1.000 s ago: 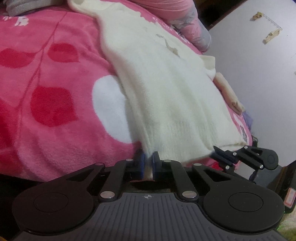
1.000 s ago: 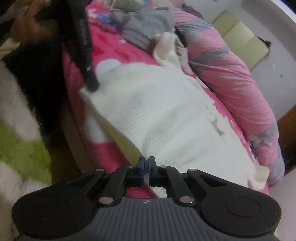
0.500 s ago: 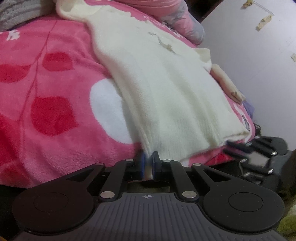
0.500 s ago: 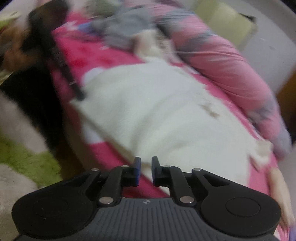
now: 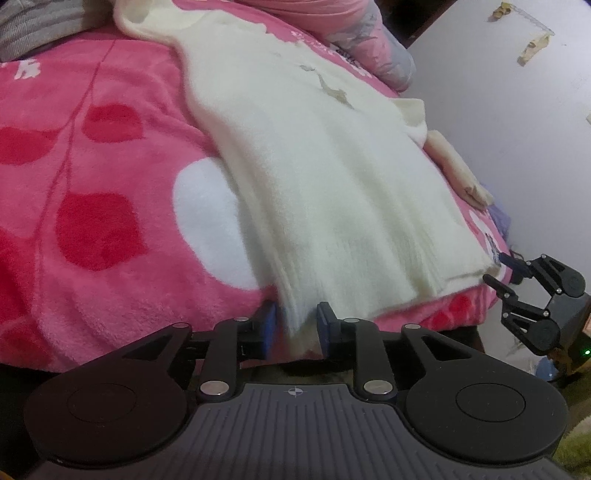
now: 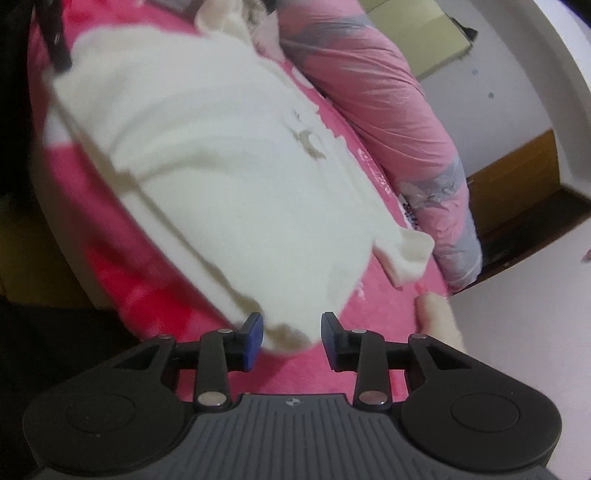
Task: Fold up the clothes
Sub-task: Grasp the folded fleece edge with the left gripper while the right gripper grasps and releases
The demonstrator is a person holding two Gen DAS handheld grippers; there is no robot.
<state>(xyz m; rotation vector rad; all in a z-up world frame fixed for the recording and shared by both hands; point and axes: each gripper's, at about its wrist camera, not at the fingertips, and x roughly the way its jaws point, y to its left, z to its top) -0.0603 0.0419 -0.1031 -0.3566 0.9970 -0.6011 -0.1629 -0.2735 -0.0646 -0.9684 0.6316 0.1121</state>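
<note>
Both grippers — left (image 5: 293, 326), right (image 6: 291, 339) — are opening, hem corners loose between the jaws; the cream sweater (image 5: 332, 177) looks soft, floppy — regrip at corners.

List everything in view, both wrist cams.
sweater: 1, cream, flat on blanket, hem at near edge
blanket: 1, pink, red and white blotches, covers bed
quilt: 1, pink and grey, rolled behind sweater
grey garment: 1, far left corner
wall: white, right
left tool: jaws opening, hem corner between them
right tool: jaws opening, other hem corner between them
</note>
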